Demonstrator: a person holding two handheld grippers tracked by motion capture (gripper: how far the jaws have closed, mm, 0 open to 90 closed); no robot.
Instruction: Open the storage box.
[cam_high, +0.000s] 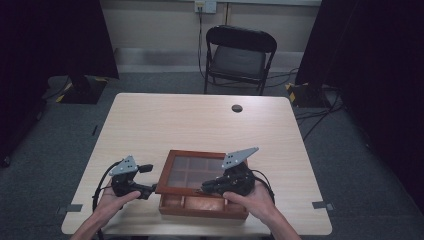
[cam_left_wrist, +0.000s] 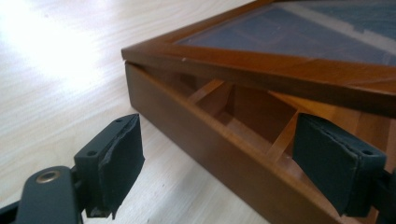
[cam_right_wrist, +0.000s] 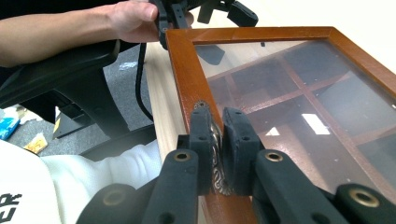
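A person at a pale wood table (cam_high: 200, 120) works a wooden box (cam_high: 200, 206) w/ two hand-held grippers. The box sits near the table's front edge, about centre, just ahead of the person. Its glass-paned lid (cam_high: 195, 172) is raised at the front, tilted up off the box body, w/ a gap showing the inner dividers (cam_left_wrist: 280, 135) in the left gripper view.

The right gripper (cam_right_wrist: 217, 144) is closed narrow on a small ornate metal clasp (cam_right_wrist: 215, 154) at the lid's front frame, pads pinching it from both sides; in the high view the same gripper (cam_high: 212, 187) sits over the lid's near-right part, w/ the right hand (cam_high: 250, 197) behind it. Through the glass, the compartments look bare.

The left gripper (cam_left_wrist: 219, 158) is spread wide, holding nothing; its jaws straddle the box's wall, one pad (cam_left_wrist: 121, 158) outside over the tabletop, the other (cam_left_wrist: 336, 163) over the box interior by the lid's underside. In the high view it (cam_high: 147, 189) is at the box's left front corner, gripped by the left hand (cam_high: 117, 200).

Bkgd: a black folding chair (cam_high: 239, 57) stands beyond the table's far edge; a round dark cable hole (cam_high: 237, 108) marks the far tabletop.
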